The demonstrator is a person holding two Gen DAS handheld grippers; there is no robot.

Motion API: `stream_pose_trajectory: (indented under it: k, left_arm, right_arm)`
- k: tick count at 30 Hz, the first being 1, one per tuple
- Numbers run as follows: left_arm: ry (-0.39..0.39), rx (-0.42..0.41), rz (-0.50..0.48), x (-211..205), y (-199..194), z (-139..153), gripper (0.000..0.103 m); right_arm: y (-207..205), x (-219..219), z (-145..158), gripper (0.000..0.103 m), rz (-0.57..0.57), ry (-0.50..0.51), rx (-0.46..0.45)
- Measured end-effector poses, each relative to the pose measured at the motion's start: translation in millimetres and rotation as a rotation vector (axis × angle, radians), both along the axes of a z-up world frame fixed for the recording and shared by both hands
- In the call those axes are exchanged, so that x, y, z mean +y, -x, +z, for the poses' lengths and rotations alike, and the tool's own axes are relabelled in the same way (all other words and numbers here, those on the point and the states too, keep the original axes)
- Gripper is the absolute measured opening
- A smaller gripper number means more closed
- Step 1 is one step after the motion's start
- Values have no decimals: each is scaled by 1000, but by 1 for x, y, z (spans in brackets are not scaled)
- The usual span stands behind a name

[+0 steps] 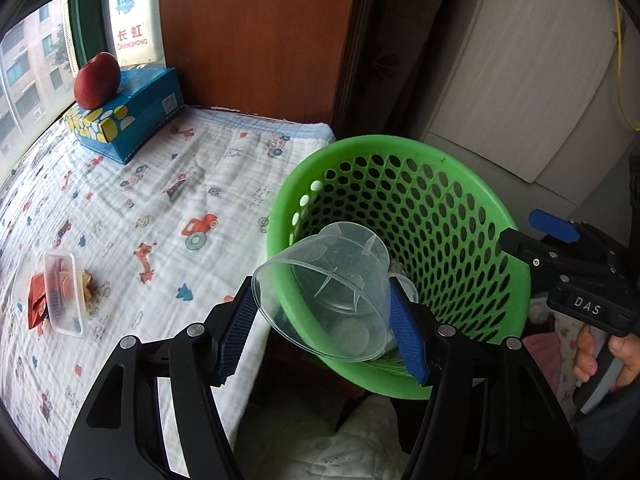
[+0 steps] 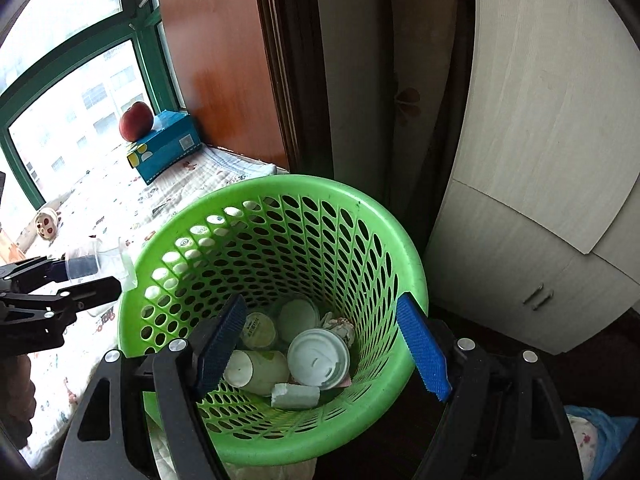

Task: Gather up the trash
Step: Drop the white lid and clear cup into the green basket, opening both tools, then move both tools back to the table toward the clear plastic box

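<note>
The left gripper (image 1: 324, 324) is clenching a clear plastic cup (image 1: 326, 294), tilting it over the near rim of the green perforated basket (image 1: 472, 216). The right gripper (image 2: 322, 346) is hanging released, nothing between its fingers, above the basket's paper cups (image 2: 256, 372) and a white lid (image 2: 319, 362). On the printed blanket (image 1: 160, 208), a lidded food box (image 1: 66, 292) is lying beside what may be a red wrapper (image 1: 37, 306).
</note>
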State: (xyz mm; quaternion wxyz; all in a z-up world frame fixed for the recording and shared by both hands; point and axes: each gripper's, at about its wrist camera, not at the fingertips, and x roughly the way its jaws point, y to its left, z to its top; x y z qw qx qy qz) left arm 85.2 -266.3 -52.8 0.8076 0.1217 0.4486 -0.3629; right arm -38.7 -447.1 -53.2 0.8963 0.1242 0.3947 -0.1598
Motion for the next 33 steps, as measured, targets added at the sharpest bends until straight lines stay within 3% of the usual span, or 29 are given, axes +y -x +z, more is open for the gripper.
stream_pose_trajectory:
  k: [11,13,17,24,33]
  left_arm:
    - [-24,24,-54,-34,11,-12,65]
    - [-22,23,-54,-35,12,-13,73]
    - [-15,0,-59,-32,16,-8,73]
    - [-17,-35,2,-3,11,4,73]
    - [-22,-73,139,68,-7,14,74]
  right_arm:
    - [11,-8,-4,75,-11,-34,-13]
    - [12,-9,-4,75,-13,-43,-15]
    - [11,-7,-3,75,-12,-47,-18]
    - [6,10,2,75,24,-60,-33]
    - [-16,49,7,75,107,-70,-35]
